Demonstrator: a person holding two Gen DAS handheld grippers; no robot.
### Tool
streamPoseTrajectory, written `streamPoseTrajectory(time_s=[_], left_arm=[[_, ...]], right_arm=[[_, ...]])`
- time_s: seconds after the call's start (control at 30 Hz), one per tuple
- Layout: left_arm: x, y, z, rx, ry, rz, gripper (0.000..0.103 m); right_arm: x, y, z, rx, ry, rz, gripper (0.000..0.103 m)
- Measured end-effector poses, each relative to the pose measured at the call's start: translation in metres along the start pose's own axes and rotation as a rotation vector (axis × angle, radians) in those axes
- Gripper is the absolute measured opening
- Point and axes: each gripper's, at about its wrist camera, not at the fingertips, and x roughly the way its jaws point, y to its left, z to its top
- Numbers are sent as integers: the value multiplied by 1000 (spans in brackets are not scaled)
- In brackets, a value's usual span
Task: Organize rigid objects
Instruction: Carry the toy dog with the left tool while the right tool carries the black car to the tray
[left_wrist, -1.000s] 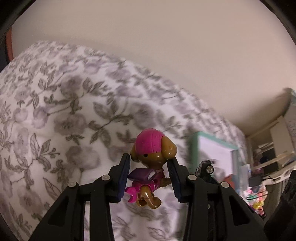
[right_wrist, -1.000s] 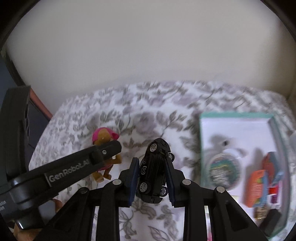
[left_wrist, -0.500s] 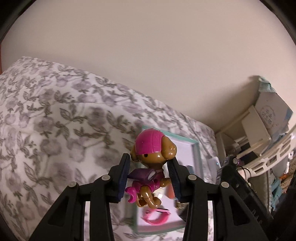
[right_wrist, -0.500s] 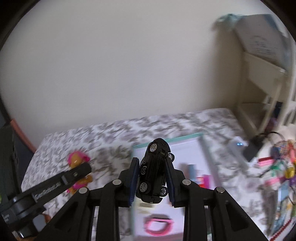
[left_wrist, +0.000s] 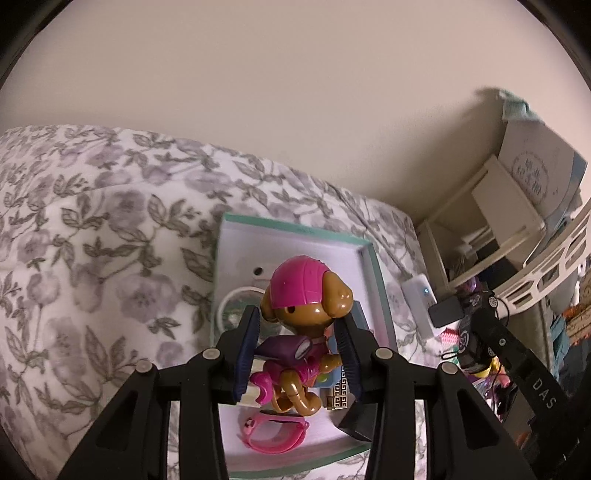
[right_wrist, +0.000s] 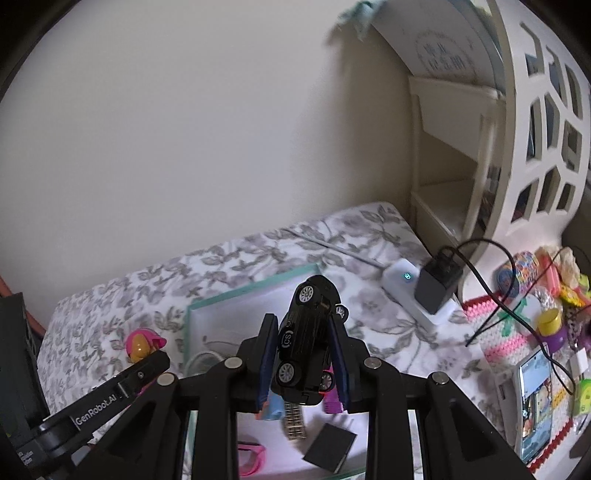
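My left gripper (left_wrist: 298, 354) is shut on a brown toy dog with a pink helmet (left_wrist: 301, 306), held in the air above a teal-rimmed white box (left_wrist: 295, 227) on a flowered bedspread. My right gripper (right_wrist: 303, 363) is shut on a black toy car (right_wrist: 308, 332), nose up, over the same box (right_wrist: 251, 290). In the right wrist view the left gripper's arm (right_wrist: 110, 391) and the dog's pink helmet (right_wrist: 142, 341) show at the lower left. Inside the box lie a pink wristband (left_wrist: 275, 435), a black square piece (right_wrist: 328, 448) and a round tin (left_wrist: 231, 306).
The flowered bedspread (left_wrist: 92, 258) spreads to the left. A white power strip with a black plug (right_wrist: 424, 291) lies right of the box. A cream shelf unit (right_wrist: 461, 166) stands by the wall. Cluttered small items and a phone (right_wrist: 532, 395) sit at the right.
Both grippers have travelled to the right across the bed with their toys. The box, earlier off to the right, now lies under both of them, and the shelf has come into view.
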Motion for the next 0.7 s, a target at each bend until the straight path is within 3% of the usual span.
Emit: streamPoseTrajectory(time_s=[0.7], left_arm=[[61,-1,-24,21,160,29,43]], right_arm=[[104,-22,-50,27,281,-40,30]])
